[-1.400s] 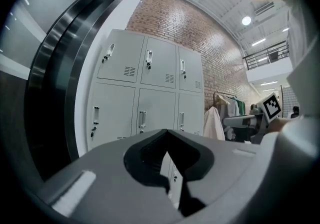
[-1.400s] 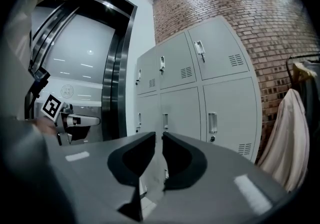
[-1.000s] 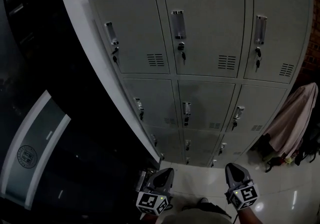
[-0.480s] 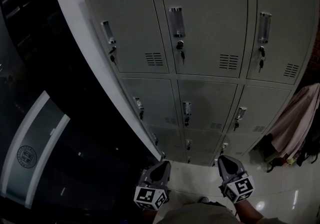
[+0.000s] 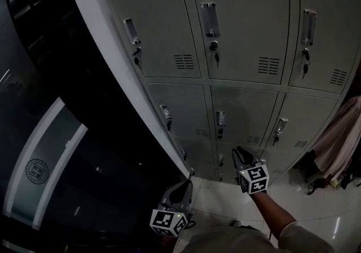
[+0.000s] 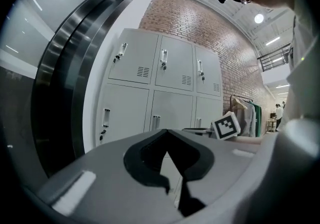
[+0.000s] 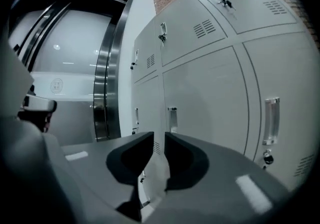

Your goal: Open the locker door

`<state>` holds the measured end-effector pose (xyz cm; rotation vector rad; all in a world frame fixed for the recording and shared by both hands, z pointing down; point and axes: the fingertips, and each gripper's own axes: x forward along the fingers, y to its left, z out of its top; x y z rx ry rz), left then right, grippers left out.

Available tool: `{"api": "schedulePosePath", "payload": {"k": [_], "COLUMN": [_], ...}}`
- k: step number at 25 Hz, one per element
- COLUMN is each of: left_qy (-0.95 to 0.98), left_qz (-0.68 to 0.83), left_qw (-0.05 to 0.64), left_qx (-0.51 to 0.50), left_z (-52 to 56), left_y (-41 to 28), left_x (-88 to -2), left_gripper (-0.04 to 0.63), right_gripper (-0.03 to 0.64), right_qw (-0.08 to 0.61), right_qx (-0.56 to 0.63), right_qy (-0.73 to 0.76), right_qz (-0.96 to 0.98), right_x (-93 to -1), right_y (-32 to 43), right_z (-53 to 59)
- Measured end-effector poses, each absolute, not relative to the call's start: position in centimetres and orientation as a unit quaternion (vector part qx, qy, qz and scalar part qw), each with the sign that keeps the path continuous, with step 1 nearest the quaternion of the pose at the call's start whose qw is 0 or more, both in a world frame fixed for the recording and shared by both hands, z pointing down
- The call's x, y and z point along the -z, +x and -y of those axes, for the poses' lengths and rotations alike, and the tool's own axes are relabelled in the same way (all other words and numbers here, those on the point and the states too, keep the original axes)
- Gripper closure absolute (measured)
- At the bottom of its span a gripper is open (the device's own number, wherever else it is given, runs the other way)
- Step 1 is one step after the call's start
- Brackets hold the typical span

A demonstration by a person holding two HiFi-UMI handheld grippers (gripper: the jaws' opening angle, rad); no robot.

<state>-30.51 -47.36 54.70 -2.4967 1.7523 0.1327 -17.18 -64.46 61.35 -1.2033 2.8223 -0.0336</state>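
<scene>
A grey bank of lockers (image 5: 242, 31) stands ahead, all doors closed, each with a clear handle and a key under it. My right gripper (image 5: 237, 152) is raised in front of the lower doors, just below the middle-row centre door's handle (image 5: 221, 117), without touching. Its jaws are opening, with a narrow gap and nothing between them; in the right gripper view (image 7: 159, 134) they point along the locker fronts towards a handle (image 7: 172, 117). My left gripper (image 5: 185, 187) hangs low near the floor, shut and empty (image 6: 166, 131).
A white pillar (image 5: 104, 48) borders the lockers on the left, with a dark glass wall bearing a round emblem (image 5: 37, 170) beyond it. Clothes (image 5: 341, 136) hang at the right. The floor (image 5: 316, 212) is glossy tile.
My right gripper has risen and moved forward from low by my body to the lower lockers, and its jaws have parted slightly. The left gripper has stayed low.
</scene>
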Motion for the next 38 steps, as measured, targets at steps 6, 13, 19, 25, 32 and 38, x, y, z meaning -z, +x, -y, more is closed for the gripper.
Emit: {"api": "schedulePosePath", "payload": {"k": [6,13,19,25,32,38], "left_qy": [-0.807,-0.797,-0.790,-0.782,-0.788,-0.791], "left_qz": [-0.587,-0.601,-0.611,-0.621,-0.613,-0.610], "left_qw": [0.032,0.021,0.023,0.006,-0.006,-0.001], "left_qx": [-0.047,-0.055,-0.044,-0.047,-0.049,-0.045], "left_z": [46.8,46.5,46.2,46.4,46.8,46.5], "left_y": [-32.0,-33.9,-35.3,-36.4,-35.8,-35.5], "left_x": [-55.5,-56.3,-56.7,-57.7,-58.7,-58.5], "left_gripper": [0.532,0.532,0.531,0.532,0.531,0.531], "right_gripper": [0.558,0.538,0.535,0.526,0.565,0.540], "right_qw": [0.025,-0.006,-0.024,-0.022,-0.014,-0.016], "right_qx": [0.022,0.019,0.030,0.019,0.021,0.008], "right_qy": [-0.389,-0.395,-0.402,-0.418,-0.437,-0.428], "right_qz": [-0.920,-0.918,-0.915,-0.908,-0.899,-0.904], "right_x": [-62.6,-63.1,-64.2,-64.6,-64.8,-64.6], "right_y": [-21.9,-25.3,-26.8,-27.5,-27.1,-27.2], "right_z": [70.7,76.7,79.4,80.5,80.9,79.2]}}
